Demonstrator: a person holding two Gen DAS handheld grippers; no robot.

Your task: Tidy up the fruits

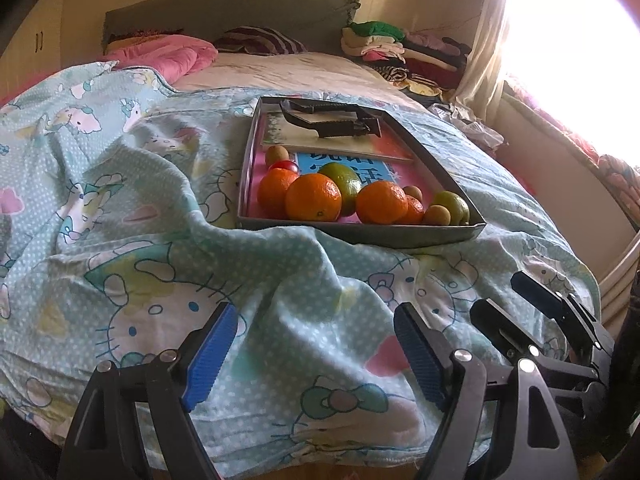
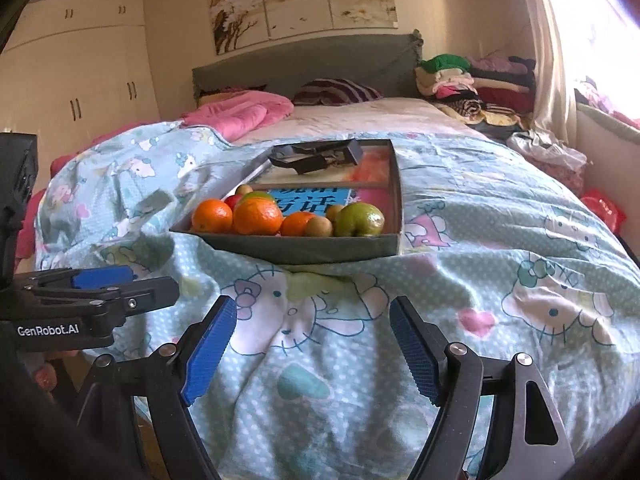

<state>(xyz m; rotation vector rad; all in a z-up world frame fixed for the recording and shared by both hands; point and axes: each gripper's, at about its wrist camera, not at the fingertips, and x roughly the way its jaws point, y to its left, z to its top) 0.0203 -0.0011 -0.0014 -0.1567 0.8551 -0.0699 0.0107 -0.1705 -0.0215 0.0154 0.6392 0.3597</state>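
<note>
A shallow grey tray (image 1: 360, 234) (image 2: 304, 248) lies on the bed's cartoon-print blanket. Its near end holds a cluster of fruit. There are three big oranges (image 1: 314, 197) (image 2: 256, 216), two green fruits (image 1: 452, 206) (image 2: 360, 220), brown kiwis (image 1: 277, 154) (image 2: 319, 227) and a small red fruit (image 1: 285, 166). My left gripper (image 1: 314, 316) (image 2: 156, 280) is open over the blanket, short of the tray, with nothing between its blue pads. My right gripper (image 2: 313, 308) (image 1: 500, 294) is open beside it and also empty.
A black clamp-like tool (image 1: 332, 120) (image 2: 316, 158) rests on books at the tray's far end. A pink quilt (image 1: 168, 54) and a striped pillow lie by the headboard. Folded clothes (image 2: 472, 80) are stacked at the far right, next to a bright window. A wardrobe (image 2: 80, 80) stands left.
</note>
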